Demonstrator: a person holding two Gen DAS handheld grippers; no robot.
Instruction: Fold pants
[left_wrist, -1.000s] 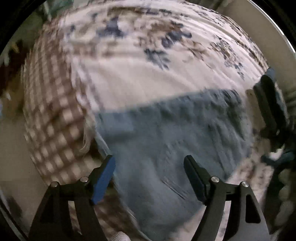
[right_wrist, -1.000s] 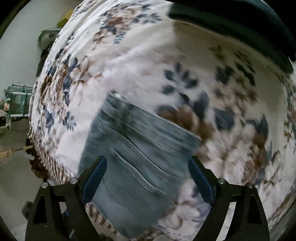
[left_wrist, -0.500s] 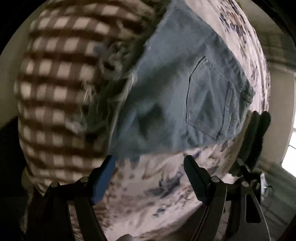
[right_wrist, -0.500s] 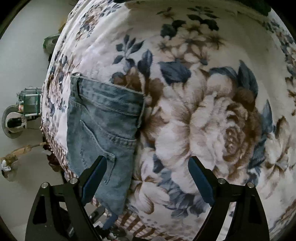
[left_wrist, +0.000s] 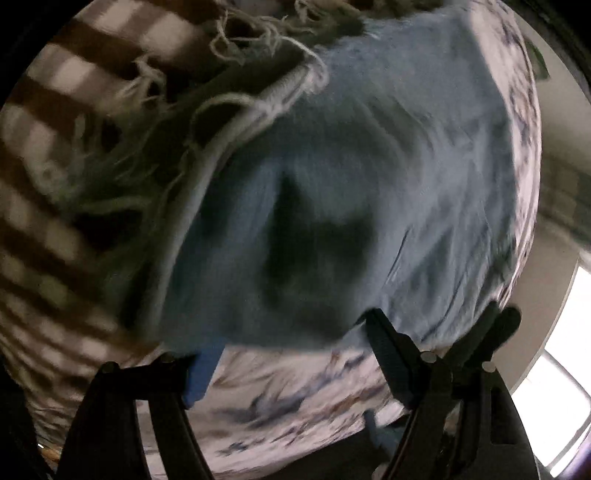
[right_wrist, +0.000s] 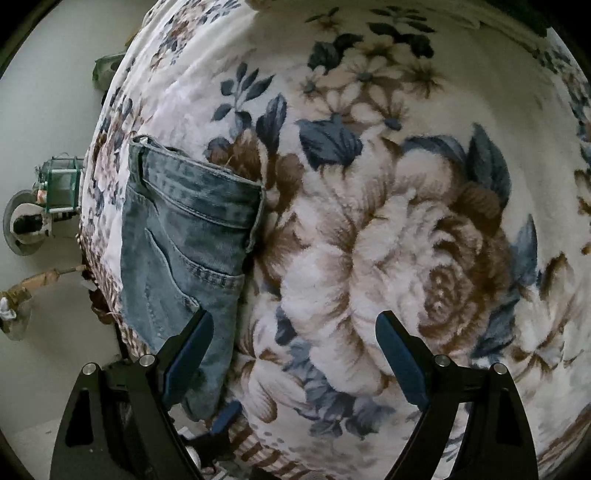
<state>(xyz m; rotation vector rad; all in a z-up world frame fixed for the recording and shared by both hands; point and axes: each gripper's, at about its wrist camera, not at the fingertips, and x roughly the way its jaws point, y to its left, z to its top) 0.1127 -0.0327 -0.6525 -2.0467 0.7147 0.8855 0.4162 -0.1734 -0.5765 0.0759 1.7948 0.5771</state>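
Observation:
Light blue denim pants (right_wrist: 184, 240) lie folded on a floral blanket (right_wrist: 388, 229), with waistband and back pocket showing at the left of the right wrist view. My right gripper (right_wrist: 293, 354) is open and empty above the blanket, its left finger over the pants' edge. In the left wrist view the pants (left_wrist: 369, 184) fill the frame very close, with a frayed hem (left_wrist: 258, 74) at the top. My left gripper (left_wrist: 288, 354) is open at the pants' near edge, gripping nothing. The other gripper (right_wrist: 221, 417) peeks in below the pants in the right wrist view.
A brown and white checked border (left_wrist: 48, 184) of the blanket hangs at the left. Beyond the bed edge there is pale floor (right_wrist: 44, 110) with a green wheeled object (right_wrist: 55, 184). A bright window (left_wrist: 554, 406) shows at the lower right of the left wrist view.
My left gripper has moved in much closer to the pants, which now fill its view. The right gripper's view has shifted only slightly. Both stay open.

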